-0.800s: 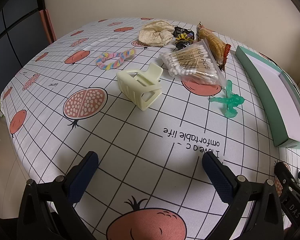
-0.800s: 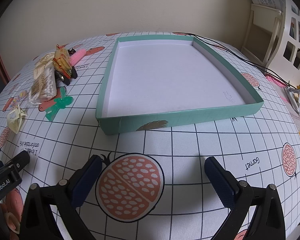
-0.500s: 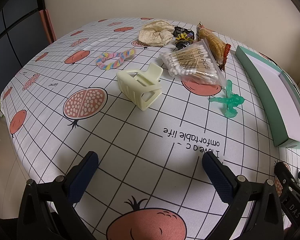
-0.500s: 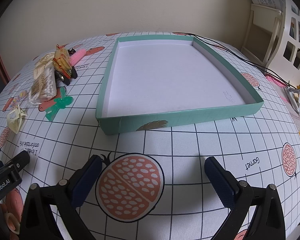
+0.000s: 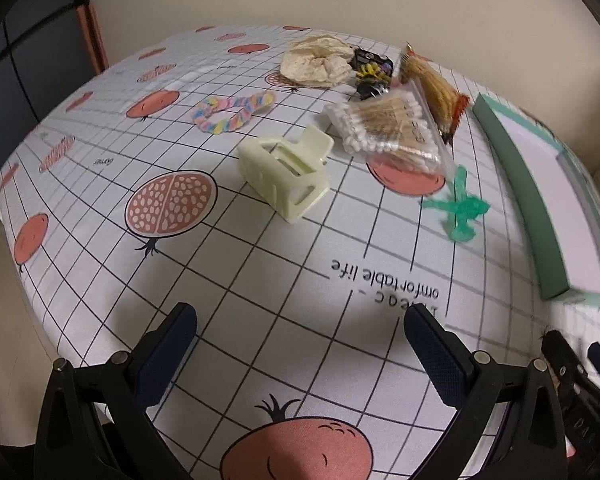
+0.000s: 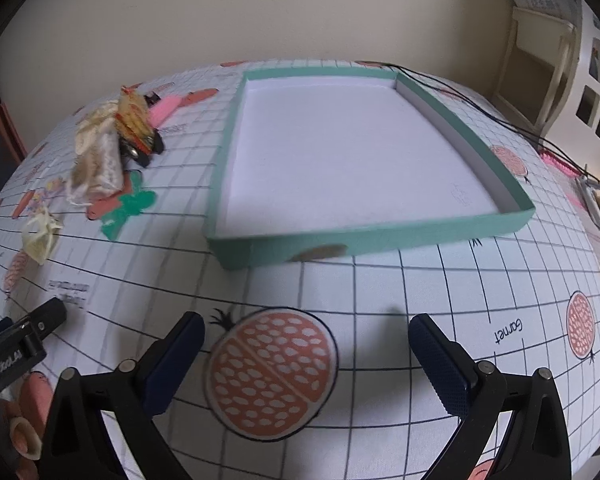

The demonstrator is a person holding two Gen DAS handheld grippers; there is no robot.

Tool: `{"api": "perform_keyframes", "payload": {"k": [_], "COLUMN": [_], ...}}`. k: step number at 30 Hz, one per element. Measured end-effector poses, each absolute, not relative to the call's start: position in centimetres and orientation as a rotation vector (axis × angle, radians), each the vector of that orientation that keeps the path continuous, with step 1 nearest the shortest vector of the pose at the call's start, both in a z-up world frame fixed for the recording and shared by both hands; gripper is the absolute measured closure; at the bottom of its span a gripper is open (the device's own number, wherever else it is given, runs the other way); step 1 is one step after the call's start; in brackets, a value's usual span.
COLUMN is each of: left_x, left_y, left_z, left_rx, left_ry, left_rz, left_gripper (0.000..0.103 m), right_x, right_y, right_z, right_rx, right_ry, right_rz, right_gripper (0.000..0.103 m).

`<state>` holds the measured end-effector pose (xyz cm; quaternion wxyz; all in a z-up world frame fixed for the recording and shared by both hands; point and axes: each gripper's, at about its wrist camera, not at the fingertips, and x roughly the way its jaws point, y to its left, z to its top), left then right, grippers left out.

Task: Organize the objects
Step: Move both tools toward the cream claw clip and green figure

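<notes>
In the left wrist view a cream hair claw [image 5: 287,175] lies ahead of my open left gripper [image 5: 300,344], a good way beyond its fingertips. Behind it lie a pastel braided hair tie [image 5: 232,112], a bag of cotton swabs [image 5: 388,132], a beige scrunchie [image 5: 316,62], a snack packet [image 5: 436,88] and a green plastic clip [image 5: 458,208]. The teal tray [image 6: 380,236] with a white, empty floor sits in front of my open right gripper [image 6: 306,348], which hovers over the tablecloth with nothing between its fingers.
A pomegranate-print grid tablecloth [image 5: 172,204] covers the table. Black cables [image 6: 500,120] run past the tray's far right corner. White shelving [image 6: 560,60] stands at the right. The other gripper's body [image 6: 16,344] and a hand [image 6: 24,432] show at the lower left of the right wrist view.
Both views have shifted slightly and are a little blurred, so both grippers have begun to move. Nothing on the table has moved, and both grippers stay open.
</notes>
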<state>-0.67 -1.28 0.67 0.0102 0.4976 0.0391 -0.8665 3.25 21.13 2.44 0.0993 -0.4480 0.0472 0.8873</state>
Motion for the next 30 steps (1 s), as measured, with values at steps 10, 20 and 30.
{"api": "perform_keyframes", "payload": {"k": [10,20,30], "left_x": [-4.3,-8.9,-12.3], "left_y": [-2.6,-5.9,-5.6], "left_z": [6.3,10.4,6.9], "left_rx": [1.596,1.587,1.705], "left_ry": [0.147,0.297,0.304], "left_rz": [-2.663,-2.658,-2.450], "left_gripper": [0.000,0.000,0.000], "right_x": [0.0,-4.9,-9.0], "right_y": [19.2,17.3,14.1], "right_z": [9.9,14.5,11.5], "right_rx": [-1.292,-1.352,-1.551], "right_ry": [0.098,0.095,-0.031], "right_rz": [2.769,2.796,2.767], "right_gripper": [0.000,0.000,0.000]}}
